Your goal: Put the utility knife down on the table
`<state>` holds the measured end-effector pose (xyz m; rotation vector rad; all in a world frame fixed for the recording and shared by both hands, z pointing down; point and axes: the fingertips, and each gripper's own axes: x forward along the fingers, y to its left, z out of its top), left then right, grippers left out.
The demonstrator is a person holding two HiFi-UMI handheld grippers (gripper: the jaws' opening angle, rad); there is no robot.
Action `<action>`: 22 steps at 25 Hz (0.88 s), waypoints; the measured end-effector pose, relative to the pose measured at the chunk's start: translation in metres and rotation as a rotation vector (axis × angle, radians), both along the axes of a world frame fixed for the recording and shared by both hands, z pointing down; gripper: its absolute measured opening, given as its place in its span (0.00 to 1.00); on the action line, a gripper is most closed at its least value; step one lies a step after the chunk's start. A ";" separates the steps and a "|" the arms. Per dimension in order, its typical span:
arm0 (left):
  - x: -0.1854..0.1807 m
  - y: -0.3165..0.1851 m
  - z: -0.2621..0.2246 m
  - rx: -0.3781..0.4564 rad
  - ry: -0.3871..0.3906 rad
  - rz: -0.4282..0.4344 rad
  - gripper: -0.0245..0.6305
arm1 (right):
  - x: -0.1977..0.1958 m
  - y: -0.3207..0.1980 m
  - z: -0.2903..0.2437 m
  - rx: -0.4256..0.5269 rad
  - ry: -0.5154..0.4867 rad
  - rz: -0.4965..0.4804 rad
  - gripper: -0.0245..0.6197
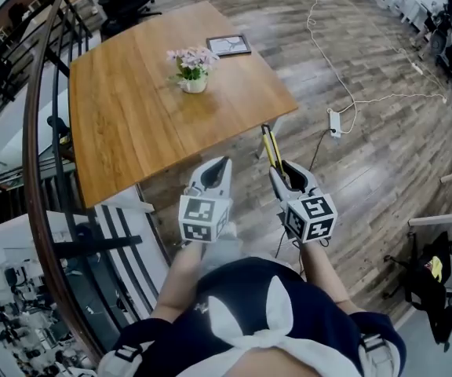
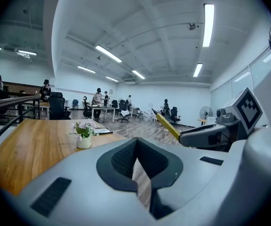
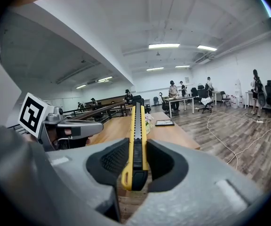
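A yellow and black utility knife point(image 3: 136, 145) is clamped between the jaws of my right gripper point(image 3: 136, 166); its long body points forward towards the wooden table point(image 3: 119, 128). From the head view the knife point(image 1: 270, 146) sticks out ahead of the right gripper point(image 1: 282, 177), just off the table's near right corner point(image 1: 277, 104). My left gripper point(image 1: 220, 171) is beside it, over the floor in front of the table's edge. In the left gripper view its jaws point(image 2: 136, 160) are pressed together with nothing between them, and the knife point(image 2: 167, 126) shows at the right.
On the table stand a small white pot of pink flowers point(image 1: 193, 65) and a dark framed picture point(image 1: 228, 45). A curved railing point(image 1: 34, 179) runs at the left. A white cable and power strip point(image 1: 334, 121) lie on the wood floor. People and desks with office chairs point(image 3: 192, 100) are further off.
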<state>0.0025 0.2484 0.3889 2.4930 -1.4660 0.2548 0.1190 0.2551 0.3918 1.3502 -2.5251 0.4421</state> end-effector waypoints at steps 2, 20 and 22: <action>-0.010 -0.010 -0.002 0.006 0.002 0.009 0.06 | -0.005 -0.010 0.000 0.003 0.005 0.019 0.22; -0.035 -0.065 0.016 -0.015 0.013 0.071 0.06 | -0.016 -0.074 0.003 0.018 0.019 0.117 0.22; -0.039 -0.076 0.015 -0.009 0.013 0.069 0.06 | -0.020 -0.086 0.001 0.024 0.019 0.112 0.22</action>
